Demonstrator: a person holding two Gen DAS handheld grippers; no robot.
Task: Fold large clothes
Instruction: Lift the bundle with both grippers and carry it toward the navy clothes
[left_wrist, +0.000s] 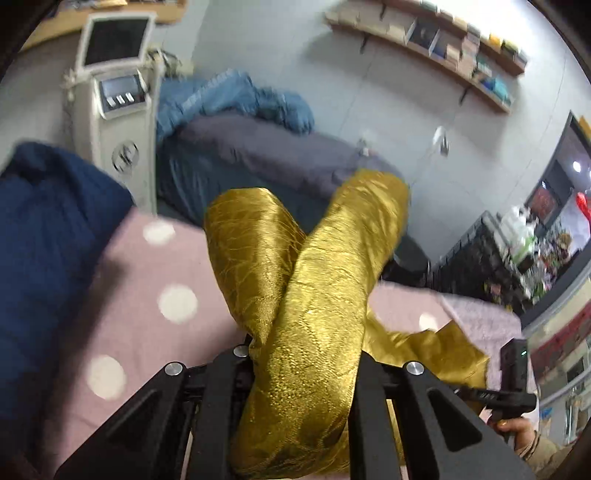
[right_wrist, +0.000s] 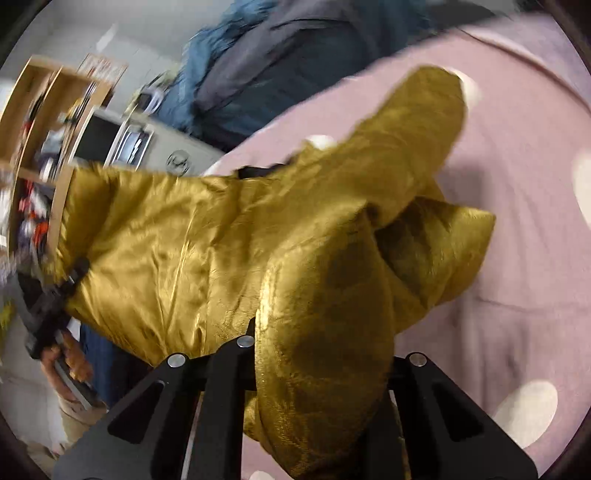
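Gripping a gold garment (left_wrist: 306, 332) from two ends, both hand-held grippers hold it lifted over a pink dotted bedspread (left_wrist: 147, 295). The left gripper (left_wrist: 295, 424) pinches a bunched roll of the cloth, and the right gripper (right_wrist: 321, 406) pinches another thick fold. The satin looks light, limp and slippery, likely to slide unless taken at hems or seams. Only the left view shows a blue blanket (left_wrist: 44, 240), wall shelves (left_wrist: 443, 48) and the right gripper low at its right edge (left_wrist: 513, 384). Only the right view shows the garment's broad panel (right_wrist: 166, 240) stretching to the left gripper (right_wrist: 55, 295), and one loose end drooping onto the spread.
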